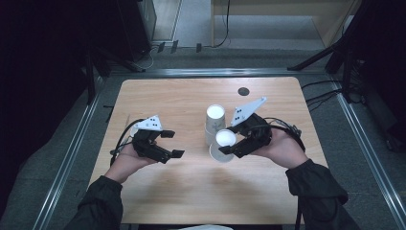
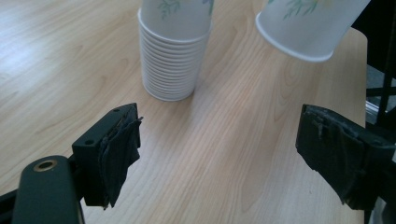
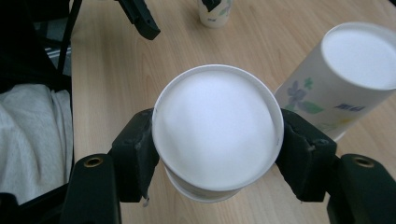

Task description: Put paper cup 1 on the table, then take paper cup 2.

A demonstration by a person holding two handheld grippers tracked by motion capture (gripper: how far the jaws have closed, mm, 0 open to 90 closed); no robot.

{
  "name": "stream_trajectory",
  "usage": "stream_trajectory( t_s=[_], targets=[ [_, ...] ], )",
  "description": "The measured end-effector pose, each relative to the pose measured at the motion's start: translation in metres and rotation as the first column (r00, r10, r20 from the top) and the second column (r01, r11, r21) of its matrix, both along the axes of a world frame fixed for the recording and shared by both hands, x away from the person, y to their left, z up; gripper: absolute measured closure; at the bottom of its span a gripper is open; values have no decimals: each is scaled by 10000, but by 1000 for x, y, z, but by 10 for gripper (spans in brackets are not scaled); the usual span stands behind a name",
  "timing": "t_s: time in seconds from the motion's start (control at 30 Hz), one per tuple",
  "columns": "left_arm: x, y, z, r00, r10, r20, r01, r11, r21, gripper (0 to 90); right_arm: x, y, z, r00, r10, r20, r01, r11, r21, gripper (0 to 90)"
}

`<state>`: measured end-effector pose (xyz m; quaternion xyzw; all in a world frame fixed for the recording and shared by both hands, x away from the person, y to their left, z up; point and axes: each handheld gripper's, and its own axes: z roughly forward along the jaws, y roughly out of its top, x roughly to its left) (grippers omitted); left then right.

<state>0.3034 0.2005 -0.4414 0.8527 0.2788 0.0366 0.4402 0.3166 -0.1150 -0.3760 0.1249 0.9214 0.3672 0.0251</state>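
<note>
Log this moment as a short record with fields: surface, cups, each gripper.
surface: wooden table
stack: upside-down paper cups, standing on the table
single cup: upside-down paper cup, tilted, beside the stack
right gripper: jaws clamped on the single cup's sides, one on each side
left gripper: jaws wide apart, nothing between them, facing the stack
table mark: dark round spot near the far edge

Upper part of the stack of paper cups (image 2: 173, 56) cut off by the top edge of the left gripper view; likewise the base of the single paper cup (image 2: 312, 23); print on it too blurred to read
</note>
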Motion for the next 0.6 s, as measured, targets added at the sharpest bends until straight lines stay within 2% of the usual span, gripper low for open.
stream_trajectory(
  t_s=[0.1, 0.2, 0.33, 0.47, 0.53, 0.6],
  targets=[
    [0, -6, -3, 9998, -184, -30, 185, 9998, 75, 139, 0, 0, -18, 9998, 163, 72, -164, 9998, 62, 355],
    [0, -10, -5, 9994, -301, -150, 303, 9995, 122, 123, 2, 0, -35, 9999, 114, -128, -110, 9995, 302, 355],
    [3, -12, -8, 9971, -481, -585, 456, 9981, -425, 103, 3, 2, -47, 9994, -53, -353, 74, 9982, 600, 356],
    [1, -17, -11, 9969, -693, -367, 686, 9975, -187, 118, 5, 5, -58, 9987, -29, -518, 67, 9973, 731, 357],
    [1, -21, -14, 9959, -807, -400, 807, 9967, -21, 125, 5, 5, -62, 9990, 134, -432, -99, 9968, 798, 356],
    [0, -26, -16, 9945, -975, -386, 977, 9952, 35, 124, 6, 5, -66, 9979, 182, -624, -121, 9951, 980, 356]
  ],
)
